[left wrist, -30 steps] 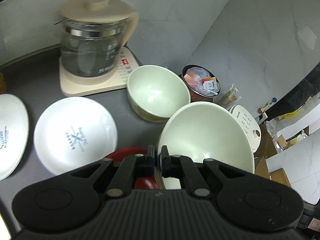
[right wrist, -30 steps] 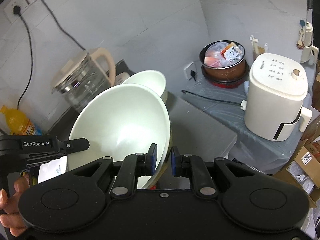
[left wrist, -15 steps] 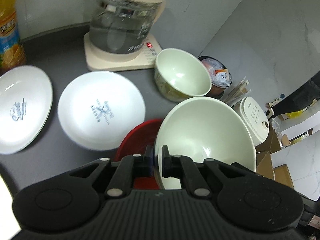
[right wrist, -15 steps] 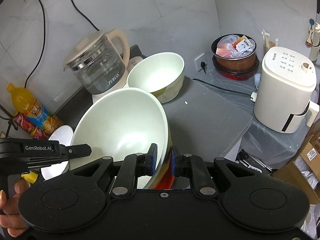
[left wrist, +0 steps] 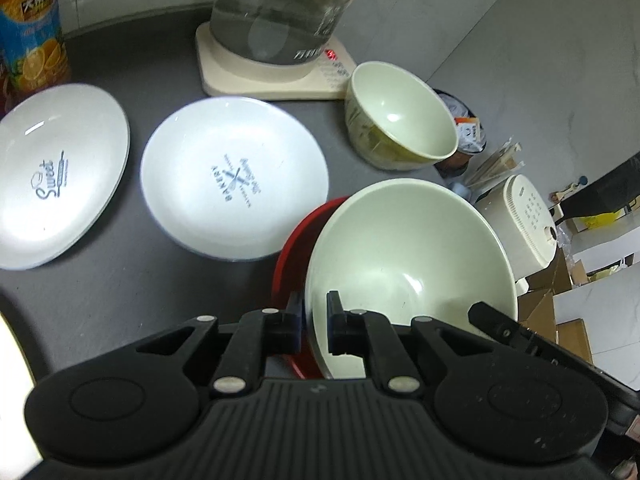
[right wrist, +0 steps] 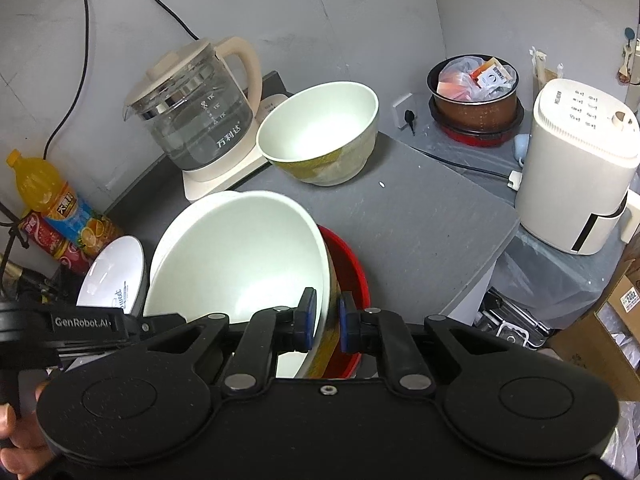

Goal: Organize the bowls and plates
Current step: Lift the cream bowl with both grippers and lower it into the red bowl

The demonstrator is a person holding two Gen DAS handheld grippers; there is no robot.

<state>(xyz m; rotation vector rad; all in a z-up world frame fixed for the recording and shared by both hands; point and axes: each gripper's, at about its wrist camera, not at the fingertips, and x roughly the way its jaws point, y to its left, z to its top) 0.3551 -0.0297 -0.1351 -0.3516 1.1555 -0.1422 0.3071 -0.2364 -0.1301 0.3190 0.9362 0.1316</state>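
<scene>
The big cream bowl (left wrist: 408,256) was tilted over a red bowl (left wrist: 290,252) on the grey counter (left wrist: 120,288), and both grippers had it at once. The left gripper (left wrist: 313,322) was pinched down on the near rim, one finger outside and one inside the bowl. The right gripper (right wrist: 327,322) was clamped on the opposite side of the rim the same way, blue pads (right wrist: 309,318) snug against the wall. From the right wrist view you could see the red bowl's rim (right wrist: 352,268) poking out just behind and under the big one.

A smaller cream bowl (left wrist: 400,116) sat upright further back, right next to the base of a glass kettle (left wrist: 276,12). Two white plates lay flat off to the left: the "Bakery" plate (left wrist: 234,178), near the red bowl, and the "Sweet" plate (left wrist: 56,172) beside it. An orange juice bottle (left wrist: 32,28) stood at the back left corner.

Past the counter edge there was a white air fryer (right wrist: 576,164) and a brown pot (right wrist: 474,96) stuffed with packets. A hand (right wrist: 18,432) showed at the bottom left, on the left gripper's handle.
</scene>
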